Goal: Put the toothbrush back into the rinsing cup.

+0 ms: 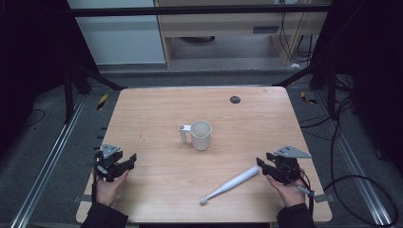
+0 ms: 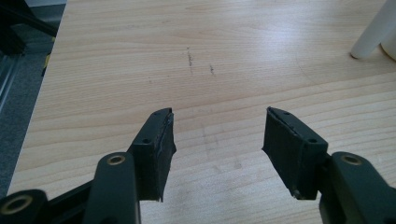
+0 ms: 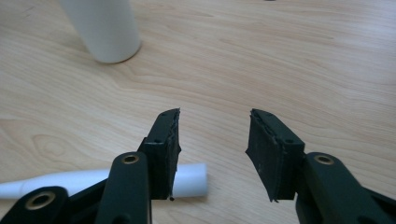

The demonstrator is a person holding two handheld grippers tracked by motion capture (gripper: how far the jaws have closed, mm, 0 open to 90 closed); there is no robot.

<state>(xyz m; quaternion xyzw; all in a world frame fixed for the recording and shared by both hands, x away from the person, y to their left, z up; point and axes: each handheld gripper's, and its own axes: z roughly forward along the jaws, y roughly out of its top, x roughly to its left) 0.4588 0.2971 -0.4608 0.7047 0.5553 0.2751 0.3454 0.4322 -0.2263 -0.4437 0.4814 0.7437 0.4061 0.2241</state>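
Observation:
A white mug (image 1: 201, 134) stands upright in the middle of the wooden table (image 1: 157, 109), its handle turned left. A white electric toothbrush (image 1: 231, 184) lies slantwise near the front, head toward the front edge. My right gripper (image 1: 262, 164) rests just right of the thick end of the toothbrush, open and holding nothing. In the right gripper view the toothbrush (image 3: 189, 179) lies behind the left jaw of that gripper (image 3: 215, 114), and the mug (image 3: 102, 28) stands farther off. My left gripper (image 1: 130, 160) is at the front left, open over bare wood (image 2: 218, 114).
A small black disc (image 1: 235, 99) sits in the tabletop near the far edge. Metal rails and cables run along the floor on both sides of the table. The mug's handle (image 2: 371, 35) shows at the top right of the left gripper view.

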